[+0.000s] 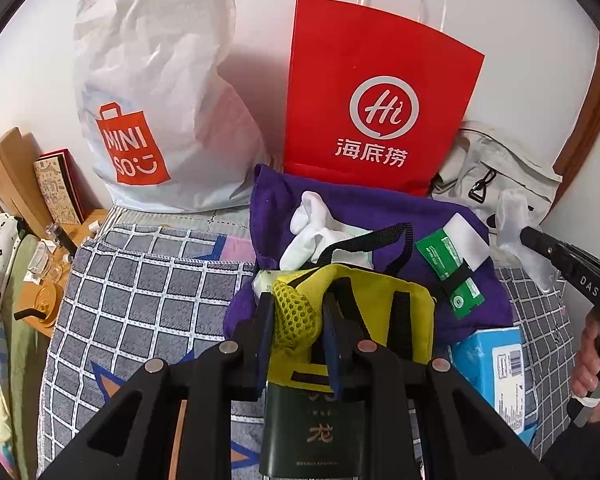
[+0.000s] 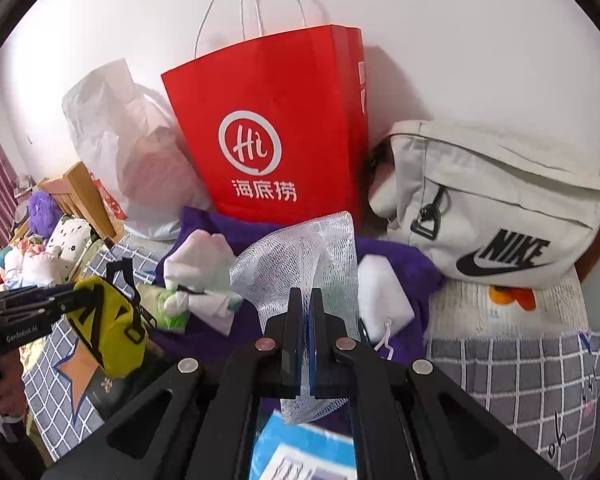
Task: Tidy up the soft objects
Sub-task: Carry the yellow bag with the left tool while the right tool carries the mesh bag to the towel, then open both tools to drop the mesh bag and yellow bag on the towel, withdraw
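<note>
1. Yellow mesh-fronted pouch [image 1: 352, 312] with black straps, centre frame, pinched in the left hand-held gripper [image 1: 296, 316].
2. White net sleeve [image 2: 300, 264], centre frame, clamped between the right hand-held gripper [image 2: 302, 312] fingers, above the purple cloth [image 2: 396, 260].

We see a plain white wall [image 1: 268, 8] (evenly lit) behind a bed's checked grey cover [image 1: 140, 292] and wooden headboard [image 1: 8, 164].
</note>
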Tool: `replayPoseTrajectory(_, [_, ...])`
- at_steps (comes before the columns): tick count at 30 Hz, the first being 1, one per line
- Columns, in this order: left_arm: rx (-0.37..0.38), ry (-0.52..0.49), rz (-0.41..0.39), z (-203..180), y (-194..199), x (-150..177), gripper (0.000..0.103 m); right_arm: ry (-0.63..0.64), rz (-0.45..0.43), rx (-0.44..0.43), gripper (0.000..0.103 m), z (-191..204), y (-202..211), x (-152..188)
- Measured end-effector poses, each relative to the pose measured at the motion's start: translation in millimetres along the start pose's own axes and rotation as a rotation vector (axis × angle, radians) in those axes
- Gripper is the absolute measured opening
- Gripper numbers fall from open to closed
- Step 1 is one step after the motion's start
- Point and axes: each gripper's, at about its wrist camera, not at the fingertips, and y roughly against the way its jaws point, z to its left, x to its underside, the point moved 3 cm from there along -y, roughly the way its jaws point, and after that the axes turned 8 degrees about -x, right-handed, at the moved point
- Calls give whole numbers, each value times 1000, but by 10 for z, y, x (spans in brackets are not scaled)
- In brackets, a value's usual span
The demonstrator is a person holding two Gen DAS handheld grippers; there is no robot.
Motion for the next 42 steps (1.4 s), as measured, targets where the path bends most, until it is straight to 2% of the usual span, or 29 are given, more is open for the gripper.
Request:
replayPoseTrajectory(6, [0, 1, 24, -56, -195, -74, 22, -12, 29, 4, 2, -114, -251, 35])
replayPoseTrajectory(16, [47, -22, 65, -310, -521, -196, 22, -52, 120, 6, 2, -368, -609, 170])
replayPoseTrajectory(22, [54, -50, 76, -499, -684, -235, 23, -33, 164, -6, 3, -376, -721, 236])
replayPoseTrajectory(32, [59, -54, 128, -589, -997, -212, 25, -51, 255, -15, 4, -389, -1015, 374])
replayPoseTrajectory(42, [74, -60, 144, -602, -1110, -204, 25, -57, 278, -29, 6, -401, -1105, 426])
